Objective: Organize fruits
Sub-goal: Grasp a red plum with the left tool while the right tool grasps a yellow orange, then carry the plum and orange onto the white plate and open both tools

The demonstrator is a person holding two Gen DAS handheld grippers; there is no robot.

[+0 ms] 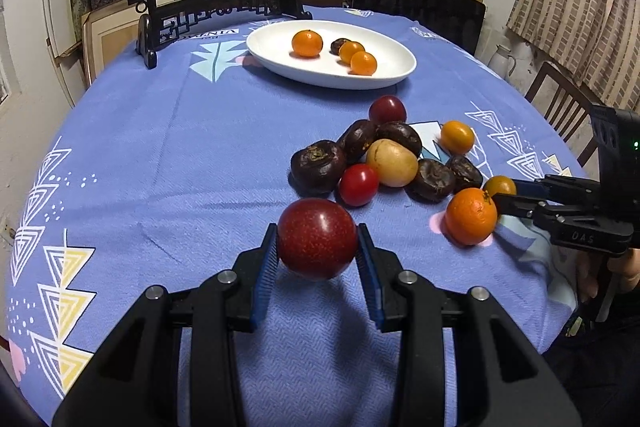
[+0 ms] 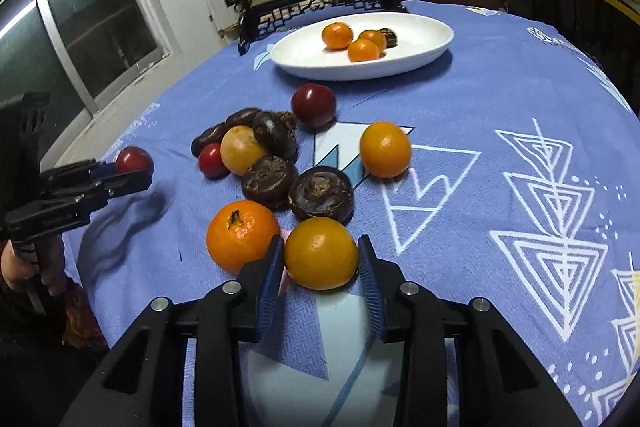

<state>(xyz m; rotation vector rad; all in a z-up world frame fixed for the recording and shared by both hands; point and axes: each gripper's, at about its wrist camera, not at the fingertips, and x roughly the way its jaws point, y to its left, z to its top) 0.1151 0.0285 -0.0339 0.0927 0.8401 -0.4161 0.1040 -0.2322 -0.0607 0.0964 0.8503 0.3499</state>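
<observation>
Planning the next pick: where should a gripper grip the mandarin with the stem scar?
Grip the mandarin across its widest middle, coming from above: the right gripper and yellow-orange fruit crowd one flank, water chestnuts sit behind.

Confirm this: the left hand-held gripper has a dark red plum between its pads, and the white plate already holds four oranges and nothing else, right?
Not quite. The left wrist view shows the plate holding three oranges plus one dark brown fruit, not four oranges. The left hand-held gripper does have the plum between its pads.
</observation>
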